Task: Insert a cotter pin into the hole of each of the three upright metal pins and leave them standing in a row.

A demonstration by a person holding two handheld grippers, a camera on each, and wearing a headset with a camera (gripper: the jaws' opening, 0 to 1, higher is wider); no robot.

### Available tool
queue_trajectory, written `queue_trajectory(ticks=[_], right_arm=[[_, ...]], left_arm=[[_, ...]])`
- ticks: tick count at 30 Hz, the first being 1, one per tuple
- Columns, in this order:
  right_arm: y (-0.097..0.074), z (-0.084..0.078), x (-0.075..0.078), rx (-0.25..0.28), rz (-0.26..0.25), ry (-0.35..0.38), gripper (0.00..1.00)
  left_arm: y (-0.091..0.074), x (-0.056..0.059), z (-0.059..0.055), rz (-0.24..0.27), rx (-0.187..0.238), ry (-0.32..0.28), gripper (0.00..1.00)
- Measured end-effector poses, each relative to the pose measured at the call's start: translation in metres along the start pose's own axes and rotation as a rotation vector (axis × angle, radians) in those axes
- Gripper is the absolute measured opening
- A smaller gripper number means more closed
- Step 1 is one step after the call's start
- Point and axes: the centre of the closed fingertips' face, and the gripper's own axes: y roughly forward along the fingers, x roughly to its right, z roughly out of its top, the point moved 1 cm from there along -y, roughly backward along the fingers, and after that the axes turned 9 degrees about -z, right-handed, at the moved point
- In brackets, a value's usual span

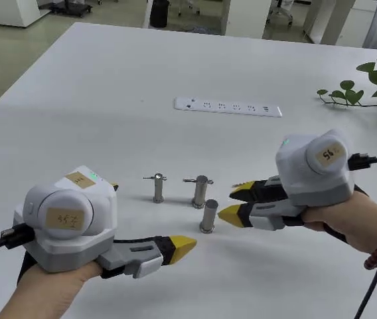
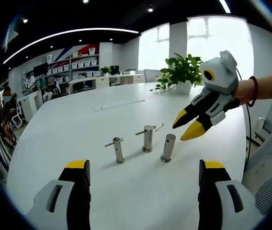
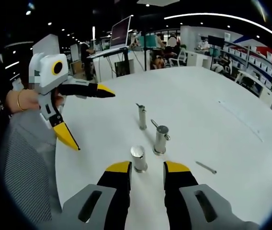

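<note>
In the head view, three upright metal pins are standing near the middle of the frame on the white table (image 1: 109, 119). The left pin (image 1: 158, 190) is being crossed near its top by a cotter pin (image 1: 152, 177), and the middle pin (image 1: 201, 193) by a second cotter pin (image 1: 190, 180). The third pin (image 1: 208, 216), lower and just right of the middle one, is showing a bare top and is sitting out of line with the other two.

The right gripper (image 1: 236, 203) is being held at the right of the frame, its yellow tips pointing left, just beside the third pin without touching it. Its jaws are being held partly open, and nothing is being gripped. In the right gripper view that pin is being framed just ahead of the gap between the jaws, and a loose cotter pin (image 3: 205, 167) is lying flat on the table at the lower right.

At the upper left of the same view the left gripper (image 3: 94, 119) is being shown with its jaws spread wide and nothing between them. In the head view it is being held at the lower left, well apart from the pins.

A power strip (image 1: 228, 106) is lying at the upper middle of the head view.
</note>
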Motion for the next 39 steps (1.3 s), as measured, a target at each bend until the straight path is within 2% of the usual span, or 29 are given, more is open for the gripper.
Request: queue_trajectory(ticks=[5, 7, 14, 15, 17, 18, 26, 32, 39], right_arm=[[-0.004, -0.001, 0.007, -0.017, -0.007, -0.004, 0.22], [-0.005, -0.002, 0.013, -0.04, -0.016, -0.01, 0.22], [-0.003, -0.005, 0.036, -0.066, -0.042, -0.026, 0.22], [-0.002, -0.006, 0.042, -0.069, -0.048, -0.022, 0.21], [-0.001, -0.005, 0.048, -0.055, -0.048, 0.03, 0.2], [0.0, -0.005, 0.052, -0.06, -0.053, 0.025, 0.2], [0.012, -0.015, 0.075, -0.112, -0.078, -0.023, 0.18], [0.025, -0.03, 0.086, -0.165, -0.09, -0.035, 0.18], [0.036, -0.038, 0.098, -0.202, -0.088, -0.061, 0.17]], left_arm=[[0.0, -0.001, 0.001, 0.0, 0.003, -0.002, 0.93], [0.0, -0.001, 0.001, 0.0, 0.005, -0.002, 0.93], [0.0, -0.002, 0.002, 0.0, 0.006, -0.001, 0.91], [0.0, -0.002, 0.002, 0.0, 0.006, -0.001, 0.91], [0.001, -0.002, 0.002, -0.002, 0.006, -0.003, 0.91], [0.001, -0.002, 0.001, -0.002, 0.006, -0.003, 0.91], [0.001, -0.003, 0.0, -0.003, 0.003, -0.004, 0.89], [0.001, -0.003, 0.001, 0.0, 0.012, -0.008, 0.87], [0.002, -0.003, -0.002, -0.003, 0.002, -0.006, 0.86]])
